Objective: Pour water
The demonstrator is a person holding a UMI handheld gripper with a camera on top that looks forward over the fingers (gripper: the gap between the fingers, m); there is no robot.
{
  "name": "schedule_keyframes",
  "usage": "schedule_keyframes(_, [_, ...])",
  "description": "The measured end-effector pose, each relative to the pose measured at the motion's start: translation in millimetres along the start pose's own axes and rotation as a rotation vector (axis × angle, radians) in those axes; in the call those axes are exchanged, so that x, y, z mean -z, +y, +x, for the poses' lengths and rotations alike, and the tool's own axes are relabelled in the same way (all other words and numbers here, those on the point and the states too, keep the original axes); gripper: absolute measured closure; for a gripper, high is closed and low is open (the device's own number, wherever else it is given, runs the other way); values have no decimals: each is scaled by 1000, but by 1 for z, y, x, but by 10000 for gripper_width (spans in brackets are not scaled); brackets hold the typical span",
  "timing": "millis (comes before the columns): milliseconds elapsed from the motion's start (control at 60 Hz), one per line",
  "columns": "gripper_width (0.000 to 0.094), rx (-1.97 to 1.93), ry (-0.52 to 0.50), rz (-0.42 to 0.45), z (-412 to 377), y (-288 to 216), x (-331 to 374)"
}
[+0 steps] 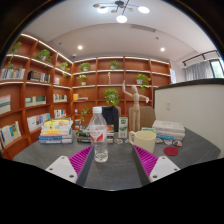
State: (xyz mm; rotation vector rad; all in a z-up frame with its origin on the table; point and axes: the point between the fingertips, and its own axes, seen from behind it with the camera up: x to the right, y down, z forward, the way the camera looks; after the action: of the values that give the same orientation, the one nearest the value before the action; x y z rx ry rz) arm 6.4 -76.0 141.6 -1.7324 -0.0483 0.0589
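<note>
View along the gripper [112, 163], whose two fingers [70, 166] stand spread apart and grasp nothing, their magenta pads [146, 162] facing each other across an open gap. The fingers hover over a grey bench [112, 172] with a rounded front edge. Just ahead of the fingers, slightly toward the left finger and standing upright on the bench, is a clear plastic water bottle [100, 137] with a pale cap; it lies beyond the fingertips, not between them. Ahead of the right finger sits a small pale cup [143, 140], near the bottle but apart from it. Beyond the left finger lies a stack of colourful books [56, 131]; beyond the right finger lies a flat white box [167, 129] and, closer to the bench edge, a small red round object [171, 151] whose kind cannot be told. Between bottle and cup, farther back, stands a small printed carton [123, 126]. The room behind is lined with warm orange-brown wooden shelves [40, 85] that wrap around the left and rear walls and carry books and potted green plants [111, 97]. A white partition panel [195, 105] rises beyond the right finger, with a window [208, 68] above it. The ceiling is white, with a bright lamp [121, 17] and small recessed lights.
</note>
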Motion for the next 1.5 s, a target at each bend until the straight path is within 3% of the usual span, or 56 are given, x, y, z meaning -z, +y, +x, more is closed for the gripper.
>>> schedule_keyframes(117, [118, -30, -18, 31, -7, -12, -15])
schedule_keyframes(300, [120, -86, -78, 76, -70, -6, -109])
schedule_keyframes(517, [157, -36, -49, 36, -66, 0, -159])
schedule_keyframes(583, [234, -22, -40, 36, -64, 1, -168])
schedule_keyframes(633, [372, -9, -14, 30, -59, 4, -176])
schedule_keyframes(833, [562, 0, 5, 47, -58, 4, -175])
schedule_keyframes(1050, [580, -106, 14, 16, -49, 3, -175])
schedule_keyframes(1167, [580, -336, -38, 33, -50, -15, -168])
schedule_keyframes(1333, [581, -956, -198, 161, -44, -67, -158])
schedule_keyframes(1500, [582, -1410, -253, 243, -12, -99, -150])
